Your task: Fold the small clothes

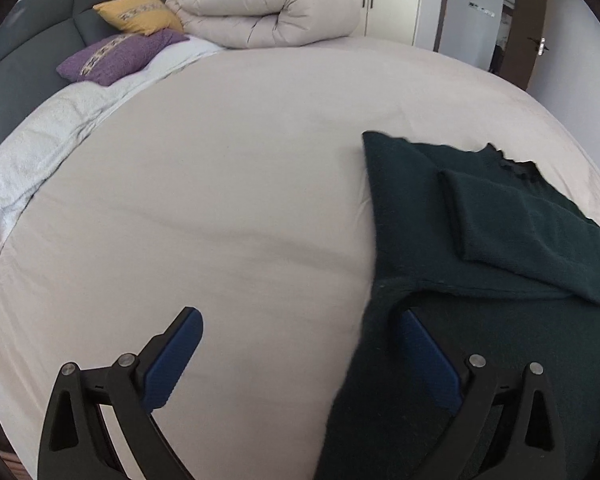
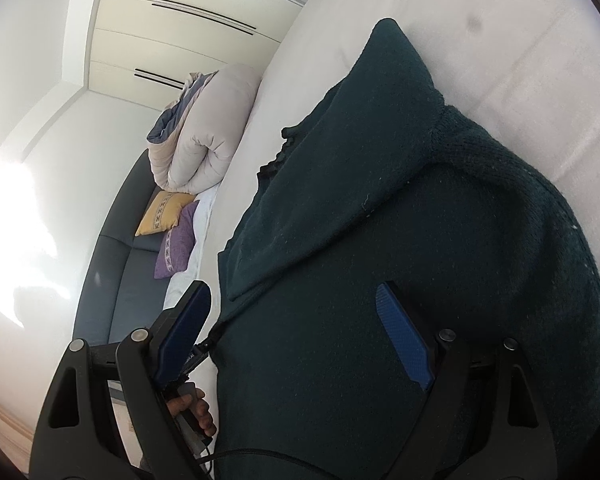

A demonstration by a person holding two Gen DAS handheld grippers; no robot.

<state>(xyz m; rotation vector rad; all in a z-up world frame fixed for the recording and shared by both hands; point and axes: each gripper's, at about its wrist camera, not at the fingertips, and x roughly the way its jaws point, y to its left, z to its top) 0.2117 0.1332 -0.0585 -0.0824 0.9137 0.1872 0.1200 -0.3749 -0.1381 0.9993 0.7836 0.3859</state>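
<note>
A dark green sweater (image 1: 480, 280) lay on the bed (image 1: 240, 180), one sleeve (image 1: 524, 220) already folded across its body. Both the left tool (image 1: 300, 360) and right tool (image 2: 296, 336) stood apart, gripping nothing. Further folds seemingly remained.

**Bedroom around the bed**

I see a wide bed (image 1: 228, 168) under a pale, smooth sheet, with a padded dark grey headboard (image 1: 24, 52) curving behind it. A rolled beige duvet (image 1: 268, 8) sits at the head end, beside a yellow cushion (image 1: 140, 14) and a purple cushion (image 1: 116, 56); a white towel (image 1: 40, 140) lies along the edge. Cream wardrobe doors (image 2: 188, 28) with dark slim handles line the wall. Bright daylight washes the white wall (image 2: 16, 208). A dark door (image 1: 528, 40) stands ajar.
</note>
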